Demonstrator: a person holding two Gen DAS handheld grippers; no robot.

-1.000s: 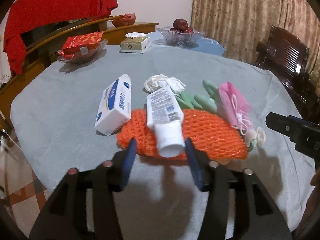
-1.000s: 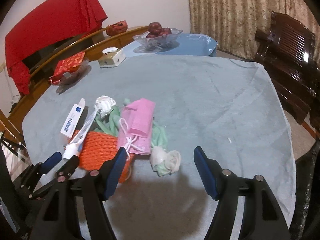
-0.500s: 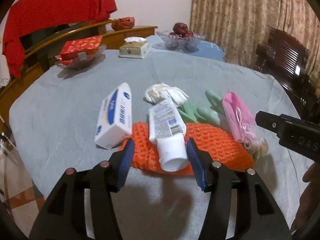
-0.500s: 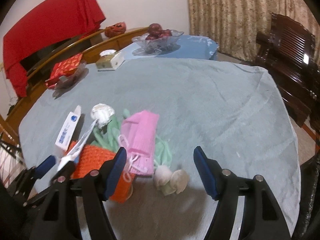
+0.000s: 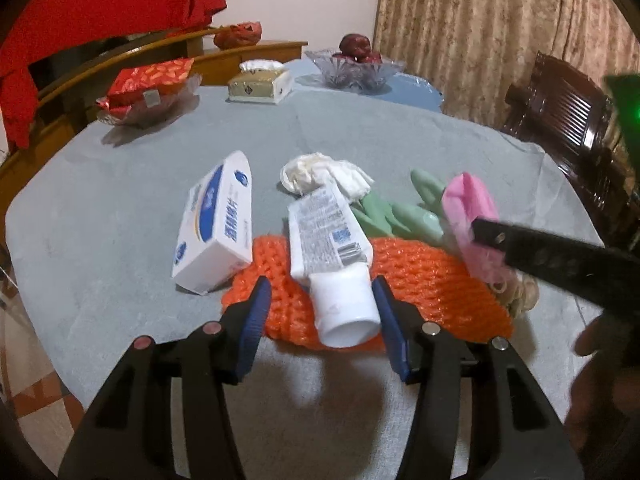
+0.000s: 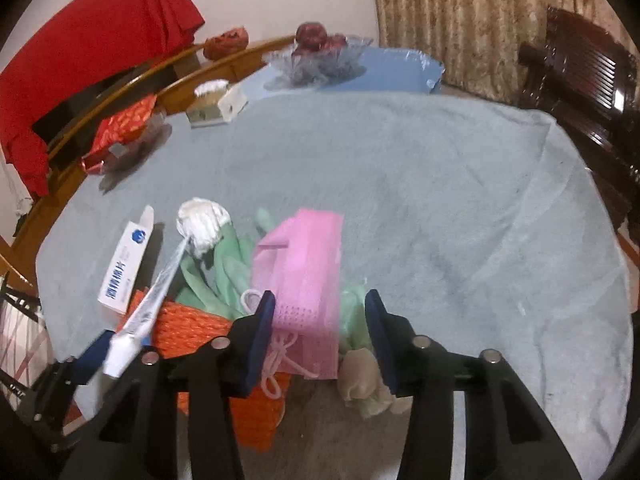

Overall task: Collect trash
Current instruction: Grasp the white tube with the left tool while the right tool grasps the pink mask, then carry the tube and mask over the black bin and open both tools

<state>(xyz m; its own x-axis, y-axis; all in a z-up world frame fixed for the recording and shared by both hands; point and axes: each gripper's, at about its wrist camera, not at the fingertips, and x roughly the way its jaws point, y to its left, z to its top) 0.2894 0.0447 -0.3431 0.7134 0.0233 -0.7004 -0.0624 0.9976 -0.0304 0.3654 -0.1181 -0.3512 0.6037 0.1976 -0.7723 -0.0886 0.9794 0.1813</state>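
A pile of trash lies on the grey tablecloth (image 5: 120, 184). A white tube (image 5: 336, 260) rests on an orange foam net (image 5: 432, 284), beside a white-and-blue box (image 5: 216, 224), a crumpled tissue (image 5: 320, 172), green gloves (image 5: 404, 212) and a pink mask (image 5: 472, 208). My left gripper (image 5: 320, 300) is open, its fingers either side of the tube's cap end. My right gripper (image 6: 320, 316) is open, its fingers either side of the pink mask (image 6: 308, 264), close above it. The tube (image 6: 148, 304), net (image 6: 192, 324) and box (image 6: 128, 264) lie to its left.
At the table's far side stand a tissue box (image 5: 260, 82), a dish with red packets (image 5: 148, 88) and a glass fruit bowl (image 5: 356, 68). A dark wooden chair (image 5: 560, 120) stands at the right. Curtains hang behind.
My left gripper has moved forward, so its fingers now flank the tube's cap. My right gripper has moved forward and down over the pink mask.
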